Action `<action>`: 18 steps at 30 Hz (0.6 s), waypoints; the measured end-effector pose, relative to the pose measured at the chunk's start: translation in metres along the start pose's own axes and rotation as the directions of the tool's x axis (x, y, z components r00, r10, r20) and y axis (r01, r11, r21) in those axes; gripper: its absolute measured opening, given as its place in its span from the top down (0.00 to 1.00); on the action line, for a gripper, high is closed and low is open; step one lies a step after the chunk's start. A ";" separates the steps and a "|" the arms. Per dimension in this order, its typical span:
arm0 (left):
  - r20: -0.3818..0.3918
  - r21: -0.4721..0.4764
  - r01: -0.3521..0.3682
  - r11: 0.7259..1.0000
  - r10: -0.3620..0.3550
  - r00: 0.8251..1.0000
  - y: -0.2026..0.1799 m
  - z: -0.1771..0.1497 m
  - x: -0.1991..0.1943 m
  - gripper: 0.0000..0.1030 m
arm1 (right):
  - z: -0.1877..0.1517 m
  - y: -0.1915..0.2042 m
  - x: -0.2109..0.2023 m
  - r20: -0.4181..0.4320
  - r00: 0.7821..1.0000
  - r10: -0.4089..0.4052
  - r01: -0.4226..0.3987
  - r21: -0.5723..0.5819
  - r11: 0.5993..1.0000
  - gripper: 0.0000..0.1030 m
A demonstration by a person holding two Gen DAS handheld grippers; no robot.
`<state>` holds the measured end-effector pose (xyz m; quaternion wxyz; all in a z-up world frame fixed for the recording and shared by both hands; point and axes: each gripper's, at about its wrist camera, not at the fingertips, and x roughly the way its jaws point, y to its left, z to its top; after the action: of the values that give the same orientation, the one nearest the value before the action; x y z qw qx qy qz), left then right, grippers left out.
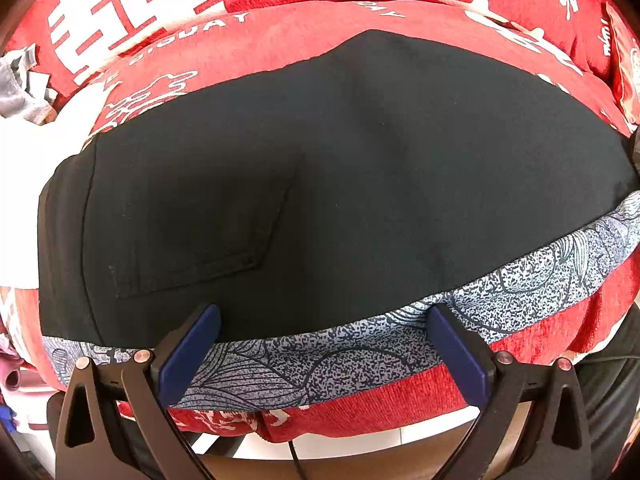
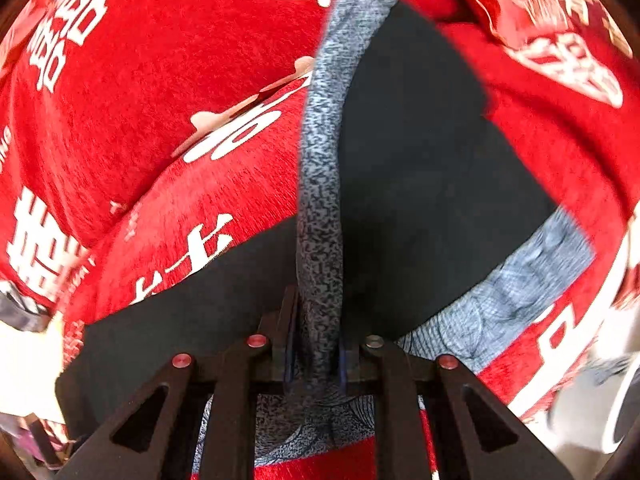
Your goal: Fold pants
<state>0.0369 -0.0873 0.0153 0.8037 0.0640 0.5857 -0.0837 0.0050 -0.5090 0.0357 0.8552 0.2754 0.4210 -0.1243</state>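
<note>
Your black pants (image 1: 320,184) lie spread flat over a red cover with white lettering (image 1: 280,36), which looks like a sofa or cushion rather than a hard surface. One back pocket (image 1: 200,236) faces up toward the left side of the left view. Along the near edge of the pants runs a blue-grey patterned strip of fabric (image 1: 520,280); whether it is a lining or a separate cloth underneath, you cannot tell from these views.

Your left tongs (image 1: 324,344) stand wide open with nothing between the blue pads; they hover over that patterned edge, pointing steeply down at the pants.

Your right tongs (image 2: 316,356) are closed tight on a pinched-up ridge of the patterned fabric (image 2: 320,184), which rises away from them in a narrow band, with the black cloth on both sides. The right view is blurred at its edges.
</note>
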 end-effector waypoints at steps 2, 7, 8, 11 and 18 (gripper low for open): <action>-0.003 0.004 0.003 1.000 -0.003 1.000 0.001 0.000 0.000 0.00 | 0.001 -0.003 -0.001 0.021 0.999 0.033 -0.033 0.016 0.999 0.74; -0.003 0.004 -0.003 1.000 0.003 1.000 0.000 -0.001 0.000 0.00 | 0.011 -0.040 -0.019 0.159 0.986 0.042 -0.074 0.202 0.976 0.16; -0.003 0.003 -0.003 1.000 0.003 1.000 0.000 -0.002 0.000 0.00 | 0.013 -0.048 -0.020 0.167 0.984 0.063 -0.103 0.241 0.965 0.16; -0.006 0.001 -0.006 1.000 0.006 1.000 0.000 -0.002 0.000 0.00 | 0.019 -0.069 -0.021 0.169 0.978 0.122 -0.174 0.337 0.925 0.16; -0.011 -0.003 -0.009 1.000 0.009 1.000 0.000 -0.002 -0.001 0.00 | 0.029 -0.078 -0.034 0.176 0.979 0.100 -0.156 0.343 0.926 0.13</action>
<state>0.0354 -0.0868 0.0154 0.8011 0.0656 0.5897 -0.0788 -0.0316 -0.5905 0.0481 0.8280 0.4416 0.3047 -0.1630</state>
